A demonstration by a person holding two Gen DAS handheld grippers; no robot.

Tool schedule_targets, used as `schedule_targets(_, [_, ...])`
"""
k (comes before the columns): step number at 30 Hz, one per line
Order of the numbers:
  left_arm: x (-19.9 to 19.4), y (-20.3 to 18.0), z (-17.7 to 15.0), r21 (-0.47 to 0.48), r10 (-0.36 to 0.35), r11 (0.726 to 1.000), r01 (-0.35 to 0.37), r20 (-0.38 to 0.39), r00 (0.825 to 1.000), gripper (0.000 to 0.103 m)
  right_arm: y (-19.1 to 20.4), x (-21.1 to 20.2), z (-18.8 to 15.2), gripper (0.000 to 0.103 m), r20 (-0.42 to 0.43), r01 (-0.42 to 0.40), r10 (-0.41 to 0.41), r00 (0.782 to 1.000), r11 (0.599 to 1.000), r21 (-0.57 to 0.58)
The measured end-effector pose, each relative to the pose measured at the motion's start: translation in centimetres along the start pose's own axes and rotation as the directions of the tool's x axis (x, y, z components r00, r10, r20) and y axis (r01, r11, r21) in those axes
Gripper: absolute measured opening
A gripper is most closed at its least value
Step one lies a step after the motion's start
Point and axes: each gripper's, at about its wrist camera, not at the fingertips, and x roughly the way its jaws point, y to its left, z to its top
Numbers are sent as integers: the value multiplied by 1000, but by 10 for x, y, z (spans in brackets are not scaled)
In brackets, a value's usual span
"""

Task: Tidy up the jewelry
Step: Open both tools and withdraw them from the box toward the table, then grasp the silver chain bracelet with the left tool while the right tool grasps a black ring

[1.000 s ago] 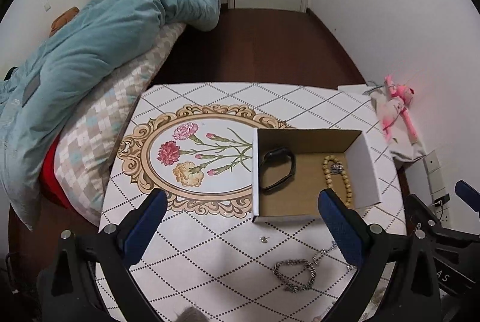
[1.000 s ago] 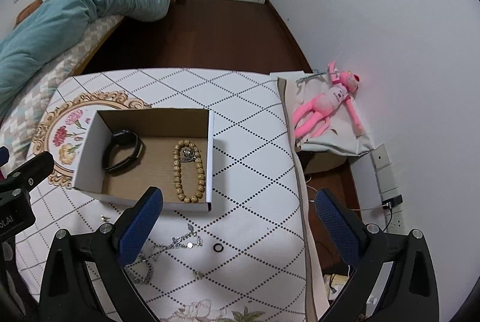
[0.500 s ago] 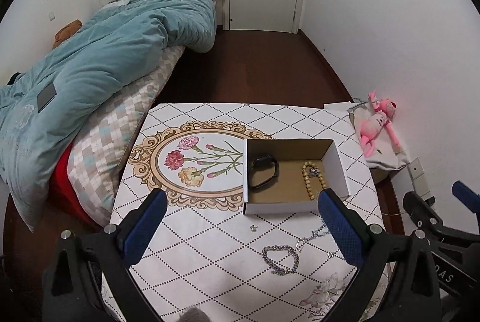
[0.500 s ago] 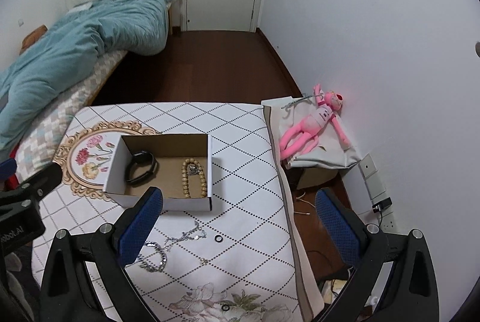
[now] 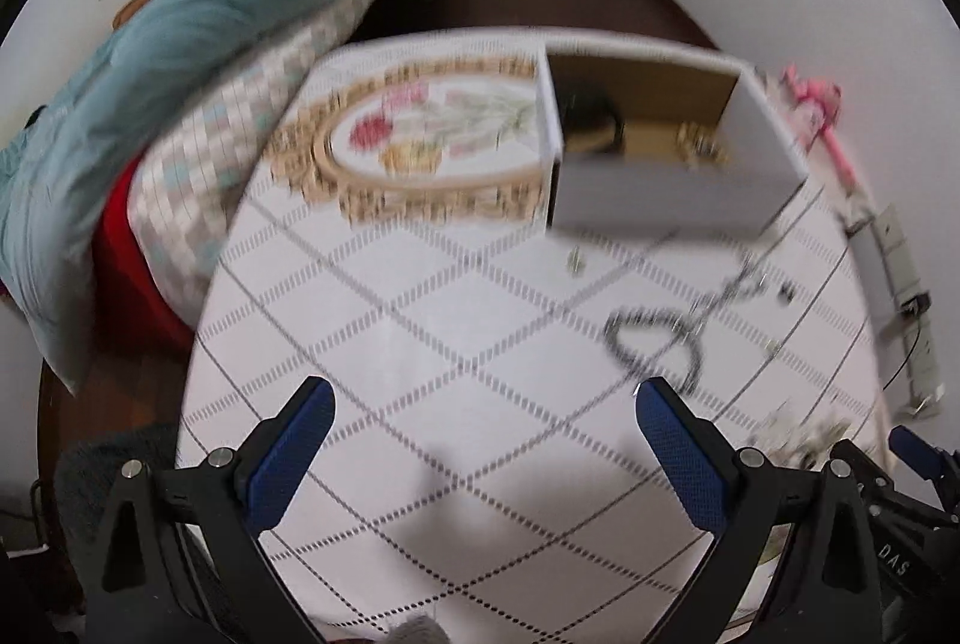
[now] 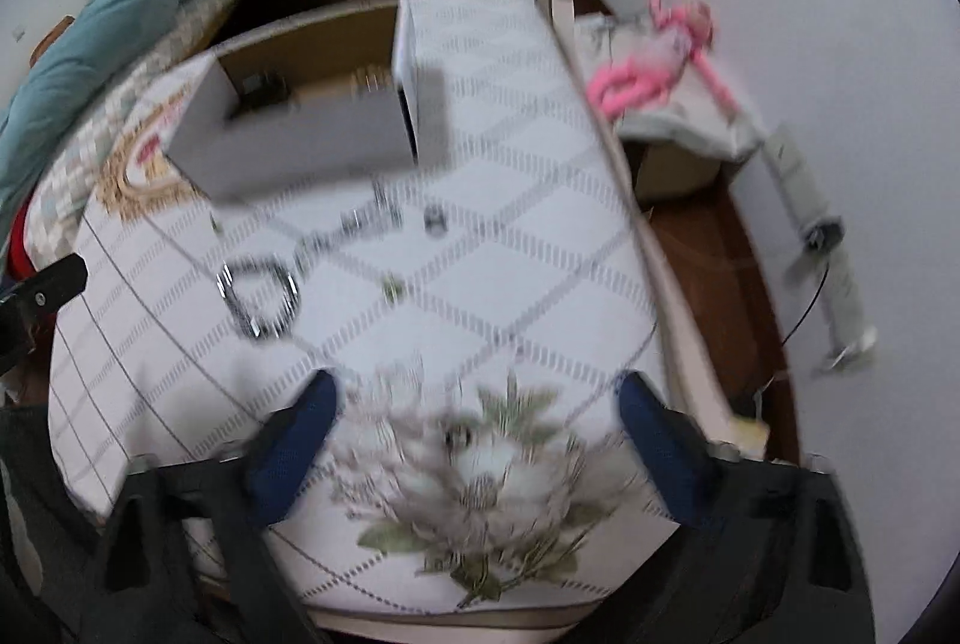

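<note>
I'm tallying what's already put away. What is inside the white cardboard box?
Inside the box lie a black band at its left and a string of tan beads at its right. The near wall and motion blur hide the rest of the floor.

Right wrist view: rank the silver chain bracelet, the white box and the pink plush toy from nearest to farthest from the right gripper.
1. Silver chain bracelet: on the tablecloth, ahead and left of the right gripper.
2. White box: farther back on the table, left side.
3. Pink plush toy: off the table, far right by the wall.
</note>
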Motion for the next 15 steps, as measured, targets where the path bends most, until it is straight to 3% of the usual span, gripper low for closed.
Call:
schedule_targets(3, [17, -1, -14, 7, 13, 1000, -13, -33, 999, 103, -4, 22, -19, 68, -33, -15, 16, 999, 1000, 17])
schedule_targets(5, [25, -3, -22, 15, 18, 1000, -18, -53, 998, 103, -3, 30, -27, 68, -34, -19, 19, 999, 1000, 15])
schedule_targets(11, [42, -8, -33, 32, 23, 999, -20, -91, 996, 103, 11, 40, -37, 56, 41, 26, -24, 999, 999, -43])
schedule_targets(12, [44, -9, -33, 33, 22, 999, -19, -96, 995, 103, 12, 39, -37, 47, 54, 23, -20, 998, 999, -44])
schedule_targets(13, [45, -10, -33, 32, 21, 999, -17, -100, 995, 103, 14, 38, -36, 29, 60, 28, -25, 998, 998, -48])
schedule_targets(14, [47, -10, -33, 27, 17, 1000, -14, -105, 994, 103, 18, 38, -37, 17, 65, 36, -32, 997, 998, -59])
schedule_targets(15, [47, -11, -33, 22, 9, 1000, -7, -107, 994, 103, 20, 37, -37, 13, 67, 46, -41, 997, 997, -67])
